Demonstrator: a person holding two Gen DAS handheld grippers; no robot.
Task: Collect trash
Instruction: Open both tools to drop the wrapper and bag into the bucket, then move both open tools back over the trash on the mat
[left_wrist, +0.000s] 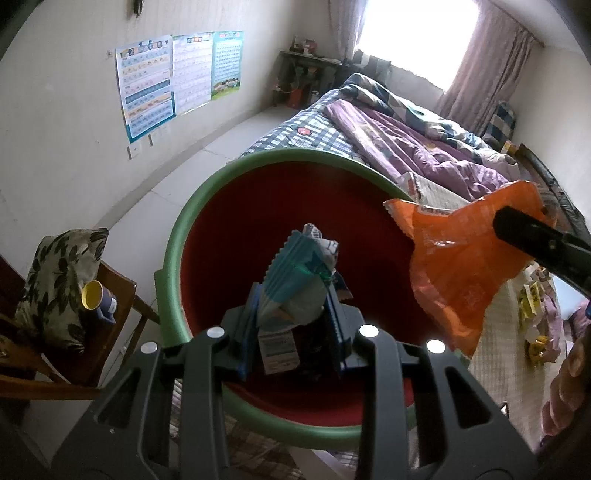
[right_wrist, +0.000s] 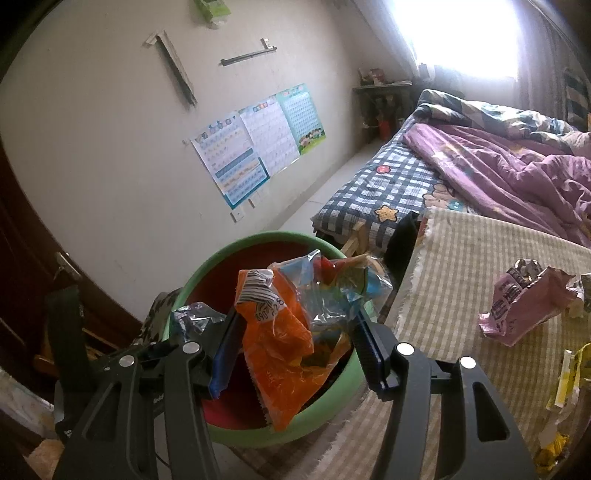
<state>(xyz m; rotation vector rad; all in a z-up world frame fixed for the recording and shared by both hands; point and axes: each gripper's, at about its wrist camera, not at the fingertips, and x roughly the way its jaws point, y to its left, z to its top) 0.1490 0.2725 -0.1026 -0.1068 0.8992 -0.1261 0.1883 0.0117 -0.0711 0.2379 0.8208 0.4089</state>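
Observation:
A round bin with a green rim (left_wrist: 177, 236) and a red inside stands below both grippers. My left gripper (left_wrist: 291, 317) is shut on a crumpled blue and white wrapper (left_wrist: 295, 273), which hangs over the bin's middle. My right gripper (right_wrist: 295, 328) is shut on an orange snack bag (right_wrist: 280, 332) bunched with a clear printed wrapper (right_wrist: 332, 291), over the bin's green rim (right_wrist: 221, 251). In the left wrist view the orange bag (left_wrist: 454, 266) hangs over the bin's right edge from the right gripper's black finger (left_wrist: 524, 236).
A bed with a plaid sheet (right_wrist: 388, 184) and purple quilt (right_wrist: 517, 177) lies behind the bin. A pink wrapper (right_wrist: 524, 302) and yellow wrappers (right_wrist: 569, 376) lie on beige checked cloth at right. A wooden chair (left_wrist: 122, 291) at left carries a cushion and a yellow cup (left_wrist: 92, 295).

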